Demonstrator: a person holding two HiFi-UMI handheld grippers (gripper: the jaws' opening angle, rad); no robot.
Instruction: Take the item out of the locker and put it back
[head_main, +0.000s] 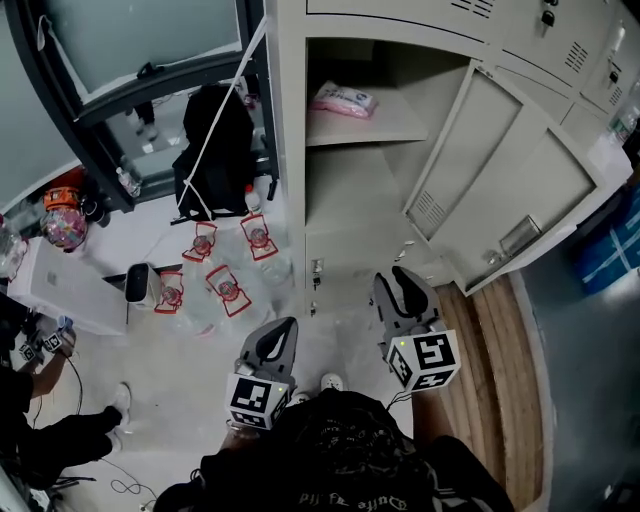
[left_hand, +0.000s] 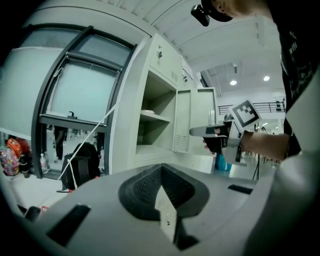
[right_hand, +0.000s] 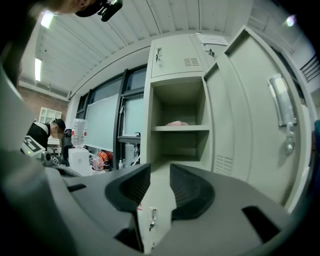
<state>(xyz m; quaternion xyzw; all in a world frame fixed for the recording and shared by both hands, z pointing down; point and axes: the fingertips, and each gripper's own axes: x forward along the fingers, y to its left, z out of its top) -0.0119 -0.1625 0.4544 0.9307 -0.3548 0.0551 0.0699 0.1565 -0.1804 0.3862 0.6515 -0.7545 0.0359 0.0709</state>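
The locker (head_main: 350, 215) stands with its door (head_main: 500, 170) swung out to the right. On its upper shelf lies a pink and white packet (head_main: 343, 99), small and far in the right gripper view (right_hand: 176, 123). My right gripper (head_main: 398, 282) is held in front of the lower compartment, apart from the packet. Its jaws are open with nothing between them (right_hand: 160, 175). My left gripper (head_main: 283, 330) hangs lower and to the left, facing the locker's side. Its pads meet and hold nothing (left_hand: 160, 175). The left gripper view shows the right gripper (left_hand: 200, 131) from the side.
A black backpack (head_main: 213, 150) leans by the window frame left of the locker. Several water bottles with red labels (head_main: 215, 270) stand on the floor below it. A white box (head_main: 60, 285) and a seated person (head_main: 40, 420) are at the far left. Neighbouring lockers (head_main: 590, 50) continue to the right.
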